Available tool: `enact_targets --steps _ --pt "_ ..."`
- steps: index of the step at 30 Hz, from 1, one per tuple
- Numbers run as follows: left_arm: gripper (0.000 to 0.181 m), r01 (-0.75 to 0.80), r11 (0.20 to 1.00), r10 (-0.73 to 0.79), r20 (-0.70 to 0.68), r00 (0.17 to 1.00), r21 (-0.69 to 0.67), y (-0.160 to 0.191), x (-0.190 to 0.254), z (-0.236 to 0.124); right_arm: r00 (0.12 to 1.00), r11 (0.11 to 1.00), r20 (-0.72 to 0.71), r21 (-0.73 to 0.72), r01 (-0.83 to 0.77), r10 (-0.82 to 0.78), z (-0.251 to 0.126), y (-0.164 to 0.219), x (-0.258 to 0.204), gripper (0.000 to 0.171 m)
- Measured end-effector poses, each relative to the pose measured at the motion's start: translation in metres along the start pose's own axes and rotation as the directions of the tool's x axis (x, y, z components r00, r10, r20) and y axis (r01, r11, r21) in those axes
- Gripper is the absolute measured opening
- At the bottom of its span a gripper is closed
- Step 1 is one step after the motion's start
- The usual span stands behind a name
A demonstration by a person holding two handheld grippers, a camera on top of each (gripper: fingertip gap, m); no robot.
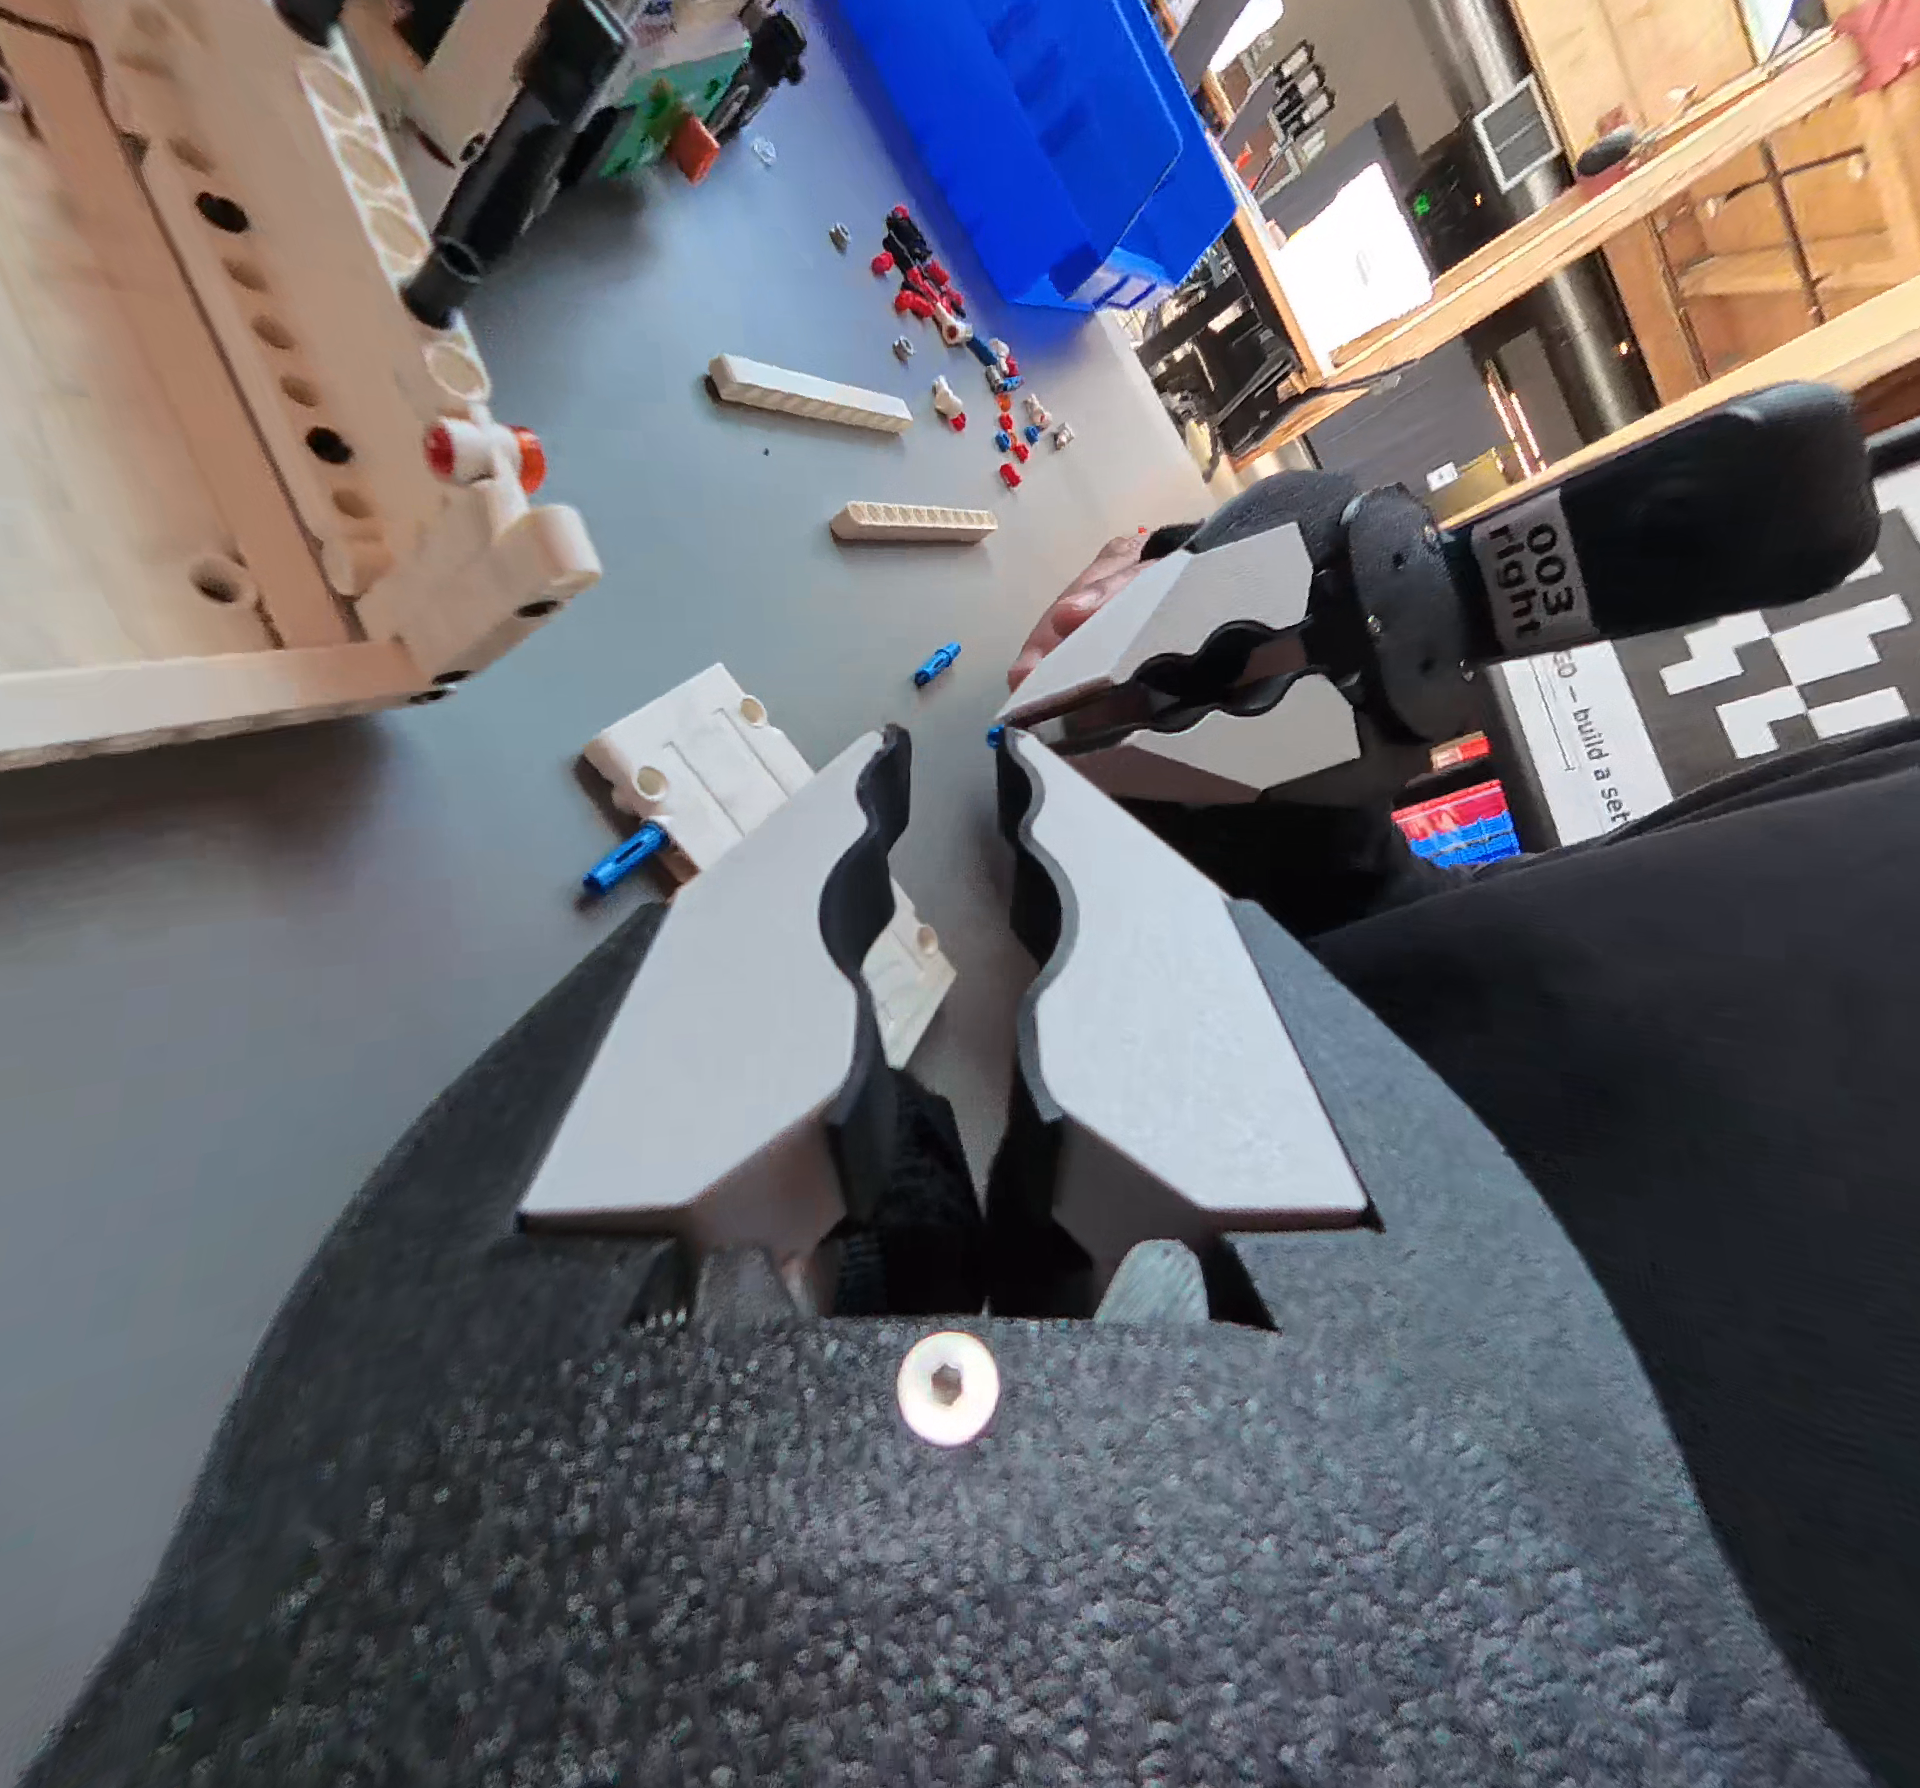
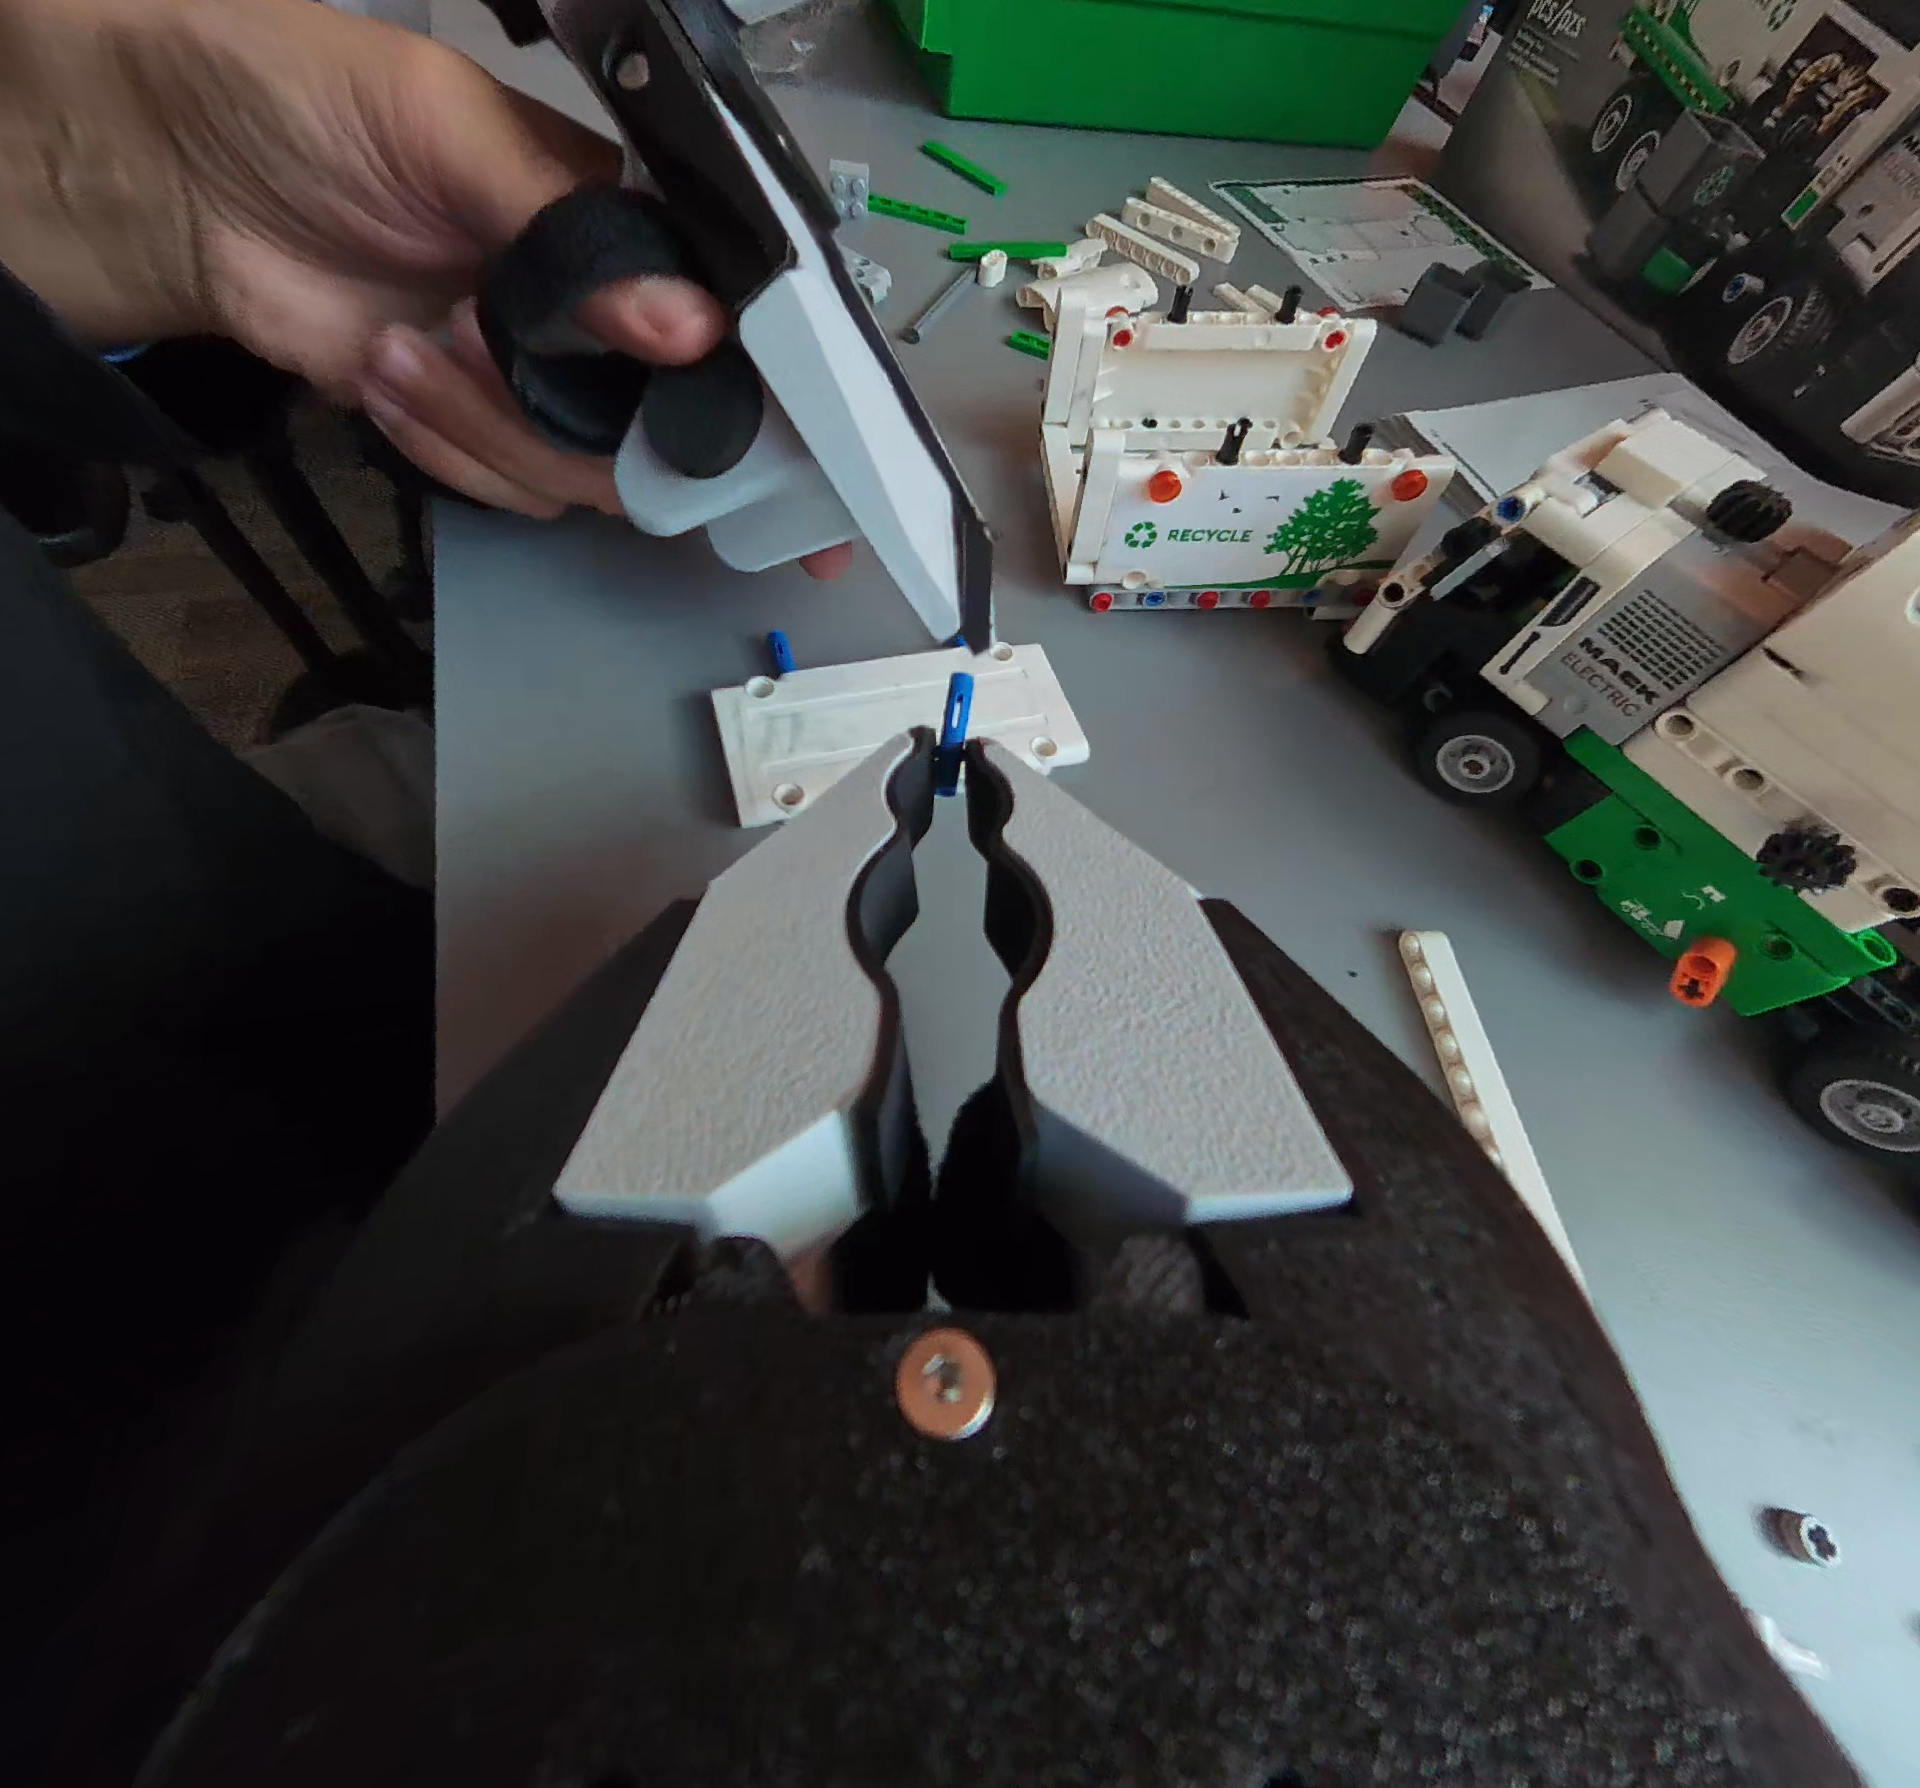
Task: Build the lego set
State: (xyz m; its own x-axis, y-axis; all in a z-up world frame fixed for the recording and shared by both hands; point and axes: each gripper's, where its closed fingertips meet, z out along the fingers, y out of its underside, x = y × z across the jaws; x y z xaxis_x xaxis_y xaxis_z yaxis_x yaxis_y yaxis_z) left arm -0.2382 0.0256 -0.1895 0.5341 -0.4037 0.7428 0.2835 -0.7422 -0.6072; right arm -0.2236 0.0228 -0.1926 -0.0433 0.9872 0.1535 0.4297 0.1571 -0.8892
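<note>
Two grippers work over one part. The right gripper [image 2: 948, 751] is closed narrow on a small blue plastic connector pin [image 2: 953, 728], pinched at the fingertips with most of its length standing proud. It hovers directly above a flat white rectangular plastic panel [image 2: 831, 725] with a hole near each corner, lying on the grey worktop [image 2: 1195, 803].

The left gripper [image 1: 951, 736] has its jaws a little apart and holds nothing that can be seen; in the right wrist view its tip meets the far edge of the panel, apparently steadying it. A second blue pin [image 1: 623, 858] protrudes from one end of the panel, and another [image 1: 936, 663] lies loose on the worktop nearby.

Judged progress: well advanced.
- Done: the white and green truck chassis with cab and wheels [image 2: 1662, 658] stands at the right; a white container body with tree decoration [image 2: 1236, 502] stands separately just beyond the panel.
- In hand: fitting pins to the panel; one appears seated, and the held pin is not yet inserted.
- Left: the container body is not mounted on the truck. Loose white beams [image 1: 810, 394], scattered red, blue and black small pieces [image 1: 940, 304] and green strips [image 2: 961, 167] lie unused farther out, near a blue bin [image 1: 1029, 86] and a green bin [image 2: 1195, 3].
</note>
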Motion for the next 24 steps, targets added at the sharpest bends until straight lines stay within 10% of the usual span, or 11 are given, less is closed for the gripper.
enact_targets --steps 24 --pt "0.001 0.344 0.939 -0.314 -0.487 0.815 -0.031 0.003 0.063 -0.005 0.992 0.933 0.019 0.343 0.110 -0.124 -0.029 -0.048 -0.019 0.000"
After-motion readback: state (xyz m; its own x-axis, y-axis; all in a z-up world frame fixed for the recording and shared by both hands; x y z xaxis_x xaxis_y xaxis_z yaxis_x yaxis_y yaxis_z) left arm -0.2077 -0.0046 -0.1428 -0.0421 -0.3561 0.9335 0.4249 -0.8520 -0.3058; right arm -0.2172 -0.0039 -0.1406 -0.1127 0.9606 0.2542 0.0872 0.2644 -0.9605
